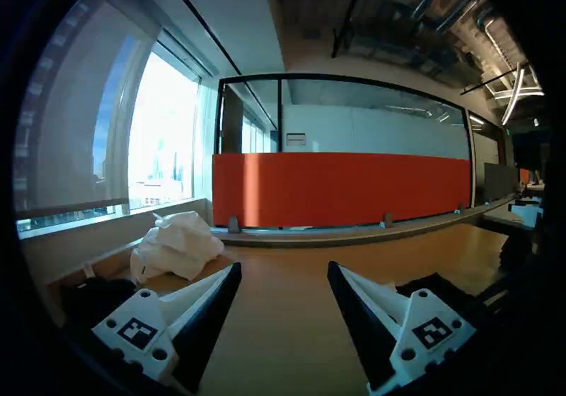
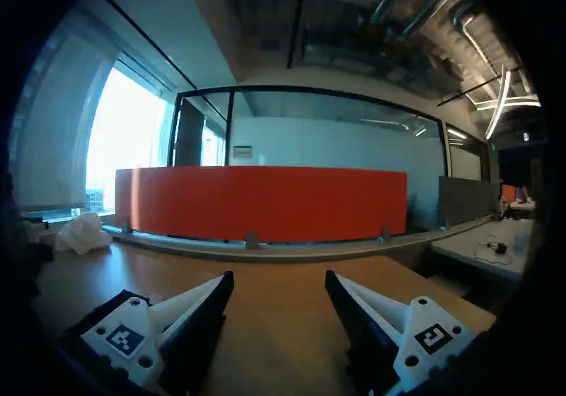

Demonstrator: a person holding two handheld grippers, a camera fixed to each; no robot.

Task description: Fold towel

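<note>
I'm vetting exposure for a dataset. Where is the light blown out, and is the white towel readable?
Left gripper view: the window is blown out to white, yet the towel beside it keeps visible folds; the orange partition bows from fisheye. Right gripper view: window glare sits at left, the towel is small and soft near the edge.

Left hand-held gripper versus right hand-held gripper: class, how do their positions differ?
The left hand-held gripper is near the towel; the right hand-held gripper is far from it. The towel lies just past the left one's finger, but far aside of the right one. Both are open over the table.
</note>
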